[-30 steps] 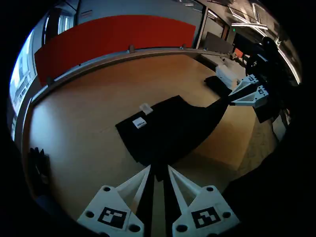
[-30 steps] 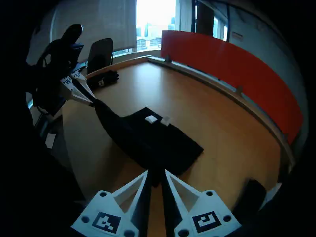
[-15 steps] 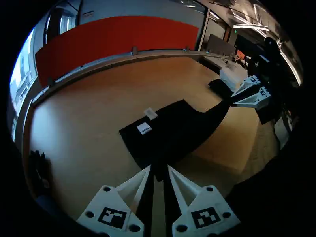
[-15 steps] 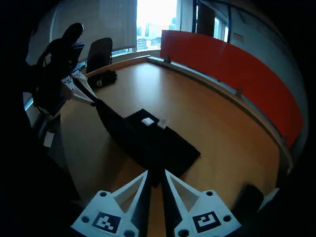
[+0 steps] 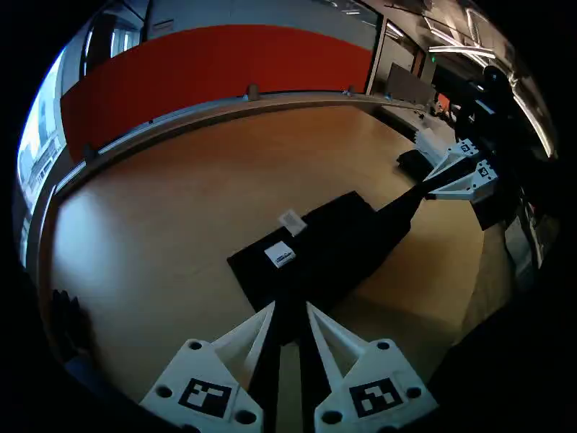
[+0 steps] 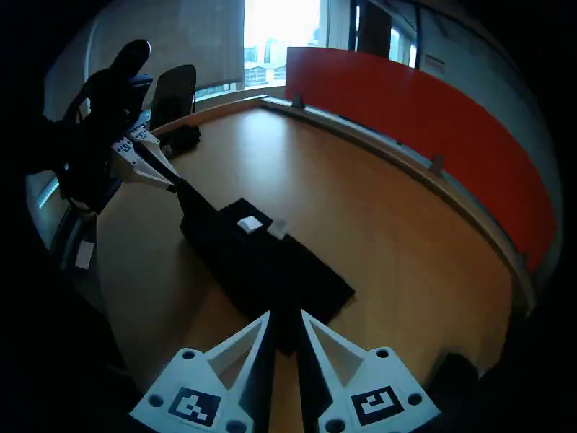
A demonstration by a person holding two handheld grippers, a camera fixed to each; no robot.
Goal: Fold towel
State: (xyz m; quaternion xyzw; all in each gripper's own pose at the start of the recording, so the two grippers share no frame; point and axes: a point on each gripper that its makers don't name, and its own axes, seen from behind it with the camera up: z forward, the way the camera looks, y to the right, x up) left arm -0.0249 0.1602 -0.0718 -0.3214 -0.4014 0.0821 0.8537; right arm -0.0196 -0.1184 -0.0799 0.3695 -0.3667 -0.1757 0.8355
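The black towel (image 5: 328, 242) lies on the wooden table (image 5: 166, 195), part flat and part lifted. Its near edge is raised off the wood and runs taut from one gripper to the other. Two small white tags (image 5: 279, 254) sit on its flat part, one beside the other.

In the left gripper view, the left gripper (image 5: 291, 312) holds one near corner. Its two white fingers (image 5: 249, 335) are drawn close together, and a narrow strip of black cloth is clamped in the slit between them. The towel spreads away from the fingertips toward the middle of the table. Farther off to the right, the right gripper (image 5: 433, 186) pinches the other near corner, which rises to its tips in a dark point.

In the right gripper view, the right gripper (image 6: 287, 317) grips the same way, its fingers (image 6: 328, 353) pressed together on the cloth. The towel (image 6: 252, 263) stretches ahead and to the left. There the left gripper (image 6: 175, 186) holds its corner above the table edge.

A red panel (image 5: 216, 65) stands along the far side of the table. A dark chair (image 6: 172, 94) stands before a bright window (image 6: 281, 36). A small dark bundle (image 6: 184, 137) rests on the table near the chair.
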